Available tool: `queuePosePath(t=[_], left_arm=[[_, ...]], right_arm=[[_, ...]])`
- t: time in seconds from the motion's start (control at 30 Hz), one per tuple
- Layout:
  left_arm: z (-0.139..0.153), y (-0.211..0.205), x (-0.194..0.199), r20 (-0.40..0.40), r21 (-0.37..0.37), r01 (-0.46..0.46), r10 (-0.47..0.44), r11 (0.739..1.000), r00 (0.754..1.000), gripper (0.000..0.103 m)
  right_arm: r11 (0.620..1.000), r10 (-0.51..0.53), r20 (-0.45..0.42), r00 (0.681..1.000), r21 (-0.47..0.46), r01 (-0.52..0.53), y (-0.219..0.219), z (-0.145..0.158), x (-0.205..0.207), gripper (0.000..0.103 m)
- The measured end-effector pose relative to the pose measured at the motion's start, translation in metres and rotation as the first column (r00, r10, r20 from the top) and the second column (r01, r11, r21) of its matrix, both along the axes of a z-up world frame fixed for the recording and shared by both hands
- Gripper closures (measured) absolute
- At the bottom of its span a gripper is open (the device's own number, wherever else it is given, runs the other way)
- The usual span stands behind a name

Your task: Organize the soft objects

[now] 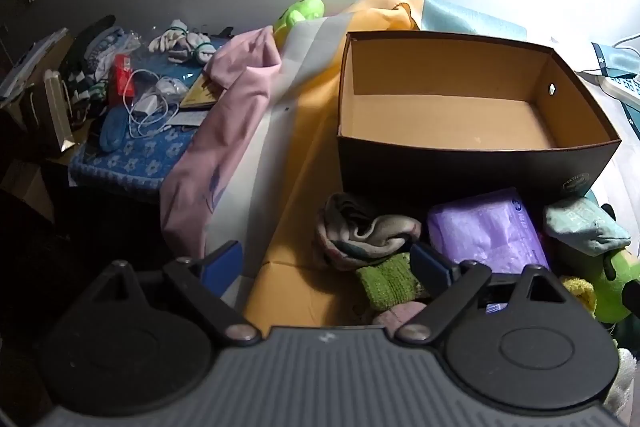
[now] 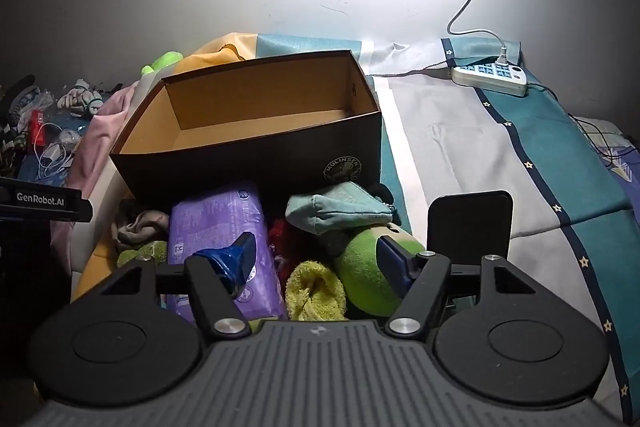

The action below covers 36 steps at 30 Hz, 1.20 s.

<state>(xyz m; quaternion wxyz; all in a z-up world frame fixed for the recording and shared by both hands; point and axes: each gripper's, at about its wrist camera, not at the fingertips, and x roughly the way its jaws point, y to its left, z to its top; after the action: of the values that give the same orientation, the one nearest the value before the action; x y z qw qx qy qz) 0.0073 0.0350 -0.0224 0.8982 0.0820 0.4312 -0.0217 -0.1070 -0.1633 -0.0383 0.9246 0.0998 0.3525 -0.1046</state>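
one cardboard box, dark outside and tan inside, sits open on the bed in the left wrist view, nothing showing in it. just in front of its near wall lies a heap of soft things: one purple soft pack, one grey rolled sock, one green knit piece, one teal pouch and one green plush toy, the plush cut off at the right edge. the left claw is released, its two blue-tipped fingers wide apart, grasping nothing; its right tip is just over the heap. one pink cloth drapes to the left, and past it a clutter of cables and socks is too dim to count.

one box again in the right wrist view, with the same heap touching its front. counted here: one purple pack, one teal pouch, one green plush, one yellow fuzzy piece, one red item mostly buried. the right claw is released, empty, hanging over the heap. one white power strip lies far back right.
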Motion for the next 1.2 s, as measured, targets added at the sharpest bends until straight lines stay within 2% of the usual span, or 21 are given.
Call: queuePosePath(t=[0.33, 0.53, 0.7, 0.83, 1.07, 1.2], left_arm=[[-0.013, -0.012, -0.004, -0.056, -0.012, -0.022, 0.022, 1.000, 0.998, 0.012], [-0.020, -0.019, -0.005, -0.084, -0.024, -0.007, 0.005, 1.000, 0.996, 0.012], [-0.020, -0.018, -0.006, -0.110, -0.064, 0.010, -0.017, 0.998, 0.994, 0.012], [-0.016, -0.016, -0.010, -0.099, -0.101, 0.020, -0.030, 0.995, 0.995, 0.012], [-0.003, -0.004, -0.018, -0.039, -0.091, 0.018, -0.022, 0.996, 0.999, 0.012], [-0.002, 0.008, -0.021, -0.039, -0.093, 0.008, -0.012, 0.996, 0.999, 0.012]], right_arm=[[0.998, 0.063, 0.010, 0.998, 0.026, -0.063, -0.011, -0.005, -0.004, 0.056], [0.998, 0.057, 0.006, 0.998, 0.040, -0.057, -0.017, -0.004, -0.006, 0.056], [0.996, 0.053, 0.007, 0.999, 0.074, -0.054, -0.018, -0.009, -0.009, 0.056], [0.994, 0.054, -0.009, 0.998, 0.099, -0.053, -0.018, -0.012, -0.008, 0.056], [0.991, 0.064, -0.015, 0.998, 0.121, -0.061, -0.013, -0.010, -0.003, 0.056], [0.990, 0.074, -0.019, 0.997, 0.125, -0.071, -0.006, -0.009, -0.001, 0.056]])
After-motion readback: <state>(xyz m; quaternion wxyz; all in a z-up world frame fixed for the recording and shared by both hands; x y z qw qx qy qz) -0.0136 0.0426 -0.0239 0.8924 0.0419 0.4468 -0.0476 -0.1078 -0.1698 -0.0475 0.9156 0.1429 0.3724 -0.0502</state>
